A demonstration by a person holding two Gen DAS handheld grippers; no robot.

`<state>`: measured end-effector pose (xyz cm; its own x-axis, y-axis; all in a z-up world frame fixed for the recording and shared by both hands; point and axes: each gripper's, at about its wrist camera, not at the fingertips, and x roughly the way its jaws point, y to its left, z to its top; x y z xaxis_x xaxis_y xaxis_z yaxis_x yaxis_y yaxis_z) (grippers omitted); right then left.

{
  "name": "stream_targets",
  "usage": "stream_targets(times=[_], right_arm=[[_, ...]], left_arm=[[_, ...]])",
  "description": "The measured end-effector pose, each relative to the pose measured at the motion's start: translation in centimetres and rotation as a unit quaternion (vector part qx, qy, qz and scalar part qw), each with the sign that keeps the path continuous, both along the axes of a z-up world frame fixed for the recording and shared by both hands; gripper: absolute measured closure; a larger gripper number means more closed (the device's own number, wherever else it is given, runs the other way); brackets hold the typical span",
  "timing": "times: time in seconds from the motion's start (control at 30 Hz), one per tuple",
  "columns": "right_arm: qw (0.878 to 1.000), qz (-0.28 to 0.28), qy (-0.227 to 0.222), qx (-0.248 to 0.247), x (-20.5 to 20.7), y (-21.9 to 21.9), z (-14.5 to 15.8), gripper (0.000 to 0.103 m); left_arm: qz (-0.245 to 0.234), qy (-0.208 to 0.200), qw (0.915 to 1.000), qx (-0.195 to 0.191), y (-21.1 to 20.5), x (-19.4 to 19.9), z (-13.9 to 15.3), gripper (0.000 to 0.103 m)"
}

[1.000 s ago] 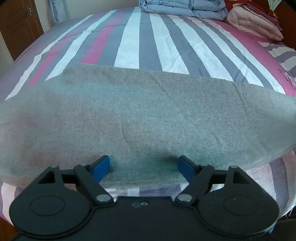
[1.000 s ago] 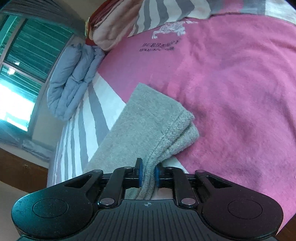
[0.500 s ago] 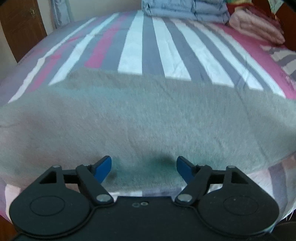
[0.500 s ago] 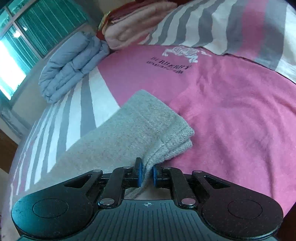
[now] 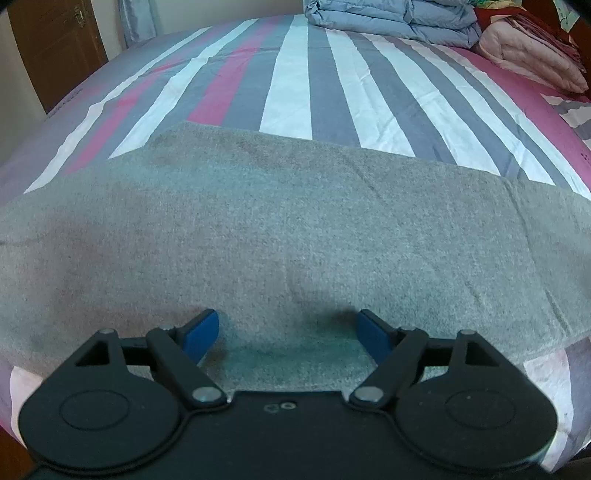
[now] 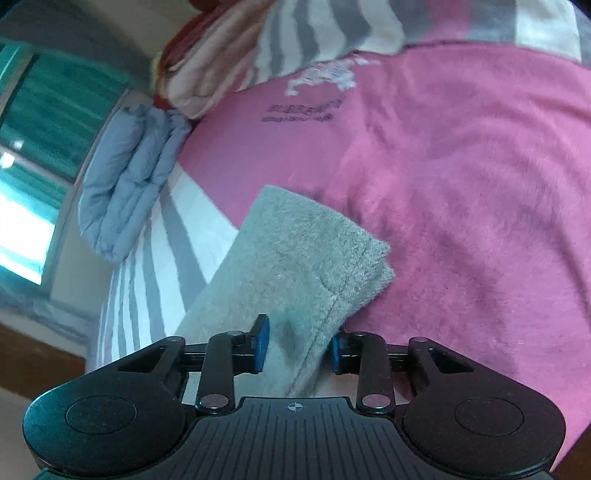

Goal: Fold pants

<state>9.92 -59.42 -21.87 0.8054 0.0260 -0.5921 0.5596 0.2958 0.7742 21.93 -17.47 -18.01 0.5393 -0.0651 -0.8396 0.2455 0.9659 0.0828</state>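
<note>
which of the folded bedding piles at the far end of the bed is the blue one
The blue quilt, puffy and quilted, lying at the head of the striped bed. The pink blanket beside it, to the right in the left wrist view, is the other pile.

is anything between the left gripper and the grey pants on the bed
Nothing visible. The left gripper hangs open right over the grey pants, which lie flat on the striped bed sheet; only bare fabric shows between its blue pads.

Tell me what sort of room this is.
Most likely a bedroom: the grey pants lie on a bed with a striped sheet, a folded blue quilt and pink bedding sit at its far end, and a wooden door stands behind.
</note>
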Motion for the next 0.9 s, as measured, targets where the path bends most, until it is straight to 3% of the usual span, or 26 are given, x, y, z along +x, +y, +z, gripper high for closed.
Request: stream_targets(times=[0.07, 0.13, 0.2, 0.3, 0.33, 0.37, 0.47, 0.53, 0.57, 0.67, 0.7, 0.77, 0.9], right_arm=[[1.000, -0.002, -0.004, 0.009, 0.1, -0.3, 0.0, 0.094], [1.000, 0.008, -0.016, -0.025, 0.4, -0.1, 1.3, 0.094], [0.994, 0.030, -0.045, -0.090, 1.1, 0.8, 4.3, 0.094], [0.969, 0.085, -0.137, -0.185, 1.4, 2.4, 9.8, 0.094], [0.956, 0.103, -0.154, -0.227, 1.3, 3.0, 11.1, 0.095], [0.949, 0.110, -0.143, -0.257, 1.4, 3.0, 11.5, 0.095], [0.979, 0.087, -0.044, -0.182, 1.6, 0.4, 6.5, 0.094], [0.985, 0.085, 0.024, -0.147, 1.3, 0.3, 3.1, 0.094], [0.987, 0.081, 0.038, -0.137, 0.8, 0.6, 2.0, 0.094], [0.990, 0.065, 0.030, -0.121, -0.1, 0.7, 1.6, 0.090], [0.993, 0.059, 0.025, -0.103, -0.4, 0.3, 1.7, 0.085], [0.996, 0.032, 0.007, -0.078, -1.7, -0.8, 2.2, 0.064], [0.999, 0.015, 0.002, -0.048, -3.6, -1.8, 1.4, 0.063]], left_arm=[[0.000, 0.001, 1.0000, 0.000, 0.0, 0.0, 0.0, 0.028], [-0.001, 0.001, 1.0000, 0.001, 0.1, 0.0, 0.0, 0.028], [-0.003, 0.000, 1.0000, 0.003, -0.1, -0.1, 0.0, 0.028], [-0.004, -0.002, 1.0000, 0.004, -0.1, 0.0, -0.1, 0.028], [-0.002, -0.002, 1.0000, 0.002, 0.0, 0.0, -0.1, 0.027], [0.000, -0.001, 1.0000, -0.001, 0.0, 0.0, -0.1, 0.027], [-0.003, 0.000, 1.0000, 0.003, -0.1, -0.2, -0.1, 0.027], [-0.008, -0.003, 0.9999, 0.009, -0.2, -0.3, -0.2, 0.027], [-0.009, -0.004, 0.9999, 0.011, -0.2, -0.4, -0.3, 0.027], [-0.008, -0.001, 0.9999, 0.008, 0.0, -0.3, -0.1, 0.027], [-0.008, 0.000, 1.0000, 0.006, 0.0, -0.2, -0.1, 0.027], [-0.007, 0.000, 1.0000, 0.004, 0.1, -0.2, -0.1, 0.027], [-0.007, -0.003, 1.0000, 0.006, -0.1, -0.4, -0.2, 0.027]])
